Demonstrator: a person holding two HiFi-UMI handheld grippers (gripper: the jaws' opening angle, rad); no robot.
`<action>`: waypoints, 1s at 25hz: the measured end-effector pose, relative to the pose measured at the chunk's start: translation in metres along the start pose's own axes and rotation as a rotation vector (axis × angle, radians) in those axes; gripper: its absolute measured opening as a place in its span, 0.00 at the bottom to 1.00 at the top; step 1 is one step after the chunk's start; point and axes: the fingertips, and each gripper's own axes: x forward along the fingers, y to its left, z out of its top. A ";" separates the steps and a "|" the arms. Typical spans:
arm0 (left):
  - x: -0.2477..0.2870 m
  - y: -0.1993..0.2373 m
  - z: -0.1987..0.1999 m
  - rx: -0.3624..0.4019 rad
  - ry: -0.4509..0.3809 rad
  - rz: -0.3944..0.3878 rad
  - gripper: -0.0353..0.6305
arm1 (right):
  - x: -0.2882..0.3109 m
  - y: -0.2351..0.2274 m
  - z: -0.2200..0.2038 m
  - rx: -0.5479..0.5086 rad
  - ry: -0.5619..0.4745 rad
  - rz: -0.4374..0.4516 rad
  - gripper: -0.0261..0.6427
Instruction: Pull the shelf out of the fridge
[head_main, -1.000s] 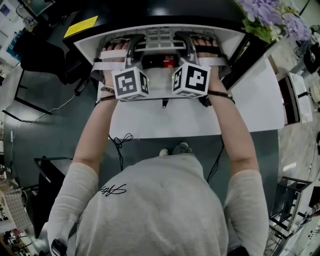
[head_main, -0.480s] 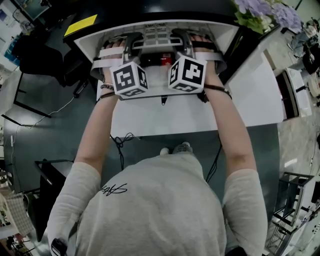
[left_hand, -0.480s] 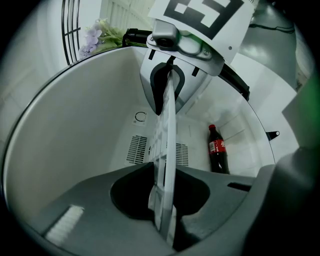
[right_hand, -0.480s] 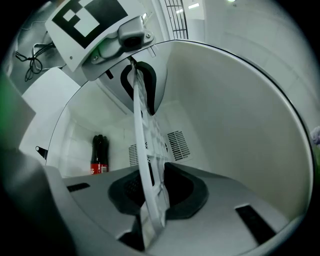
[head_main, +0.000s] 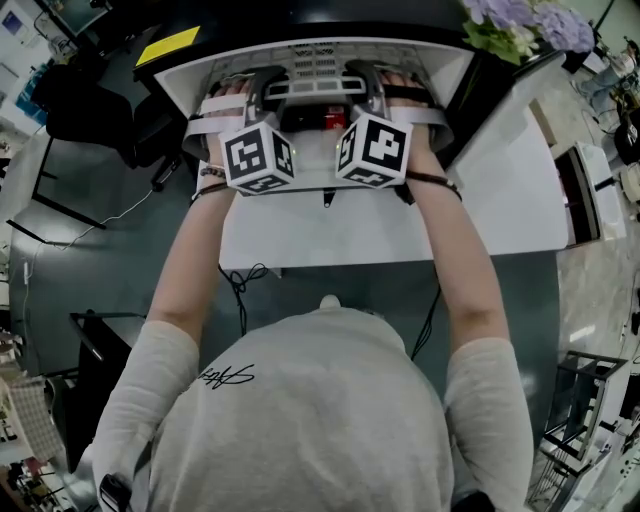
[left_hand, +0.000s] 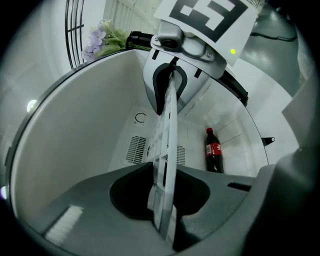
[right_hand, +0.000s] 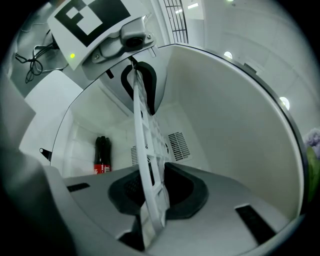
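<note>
Your left gripper (left_hand: 162, 192) has just been closing and now it's clamped on the shelf (left_hand: 169, 135) edge, with the right gripper (right_hand: 150, 195) pinching it too. Shelf's sitting inside the fridge (left_hand: 75, 150), so I'd say you're set to pull

Head view dim, desaturated. Gripper views bright inside white fridge (left_hand: 75, 150), fisheye-bent, black corners; ceiling lights (right_hand: 284, 103) glare.
</note>
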 end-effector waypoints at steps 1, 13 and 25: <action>-0.001 0.000 0.000 -0.003 0.000 -0.002 0.11 | -0.001 0.000 0.001 0.000 -0.001 0.000 0.13; -0.013 -0.003 0.003 -0.041 0.007 -0.003 0.12 | -0.012 0.003 0.004 0.002 -0.006 0.016 0.13; -0.023 -0.006 0.007 -0.048 -0.005 0.001 0.12 | -0.022 0.005 0.004 0.009 0.003 0.012 0.13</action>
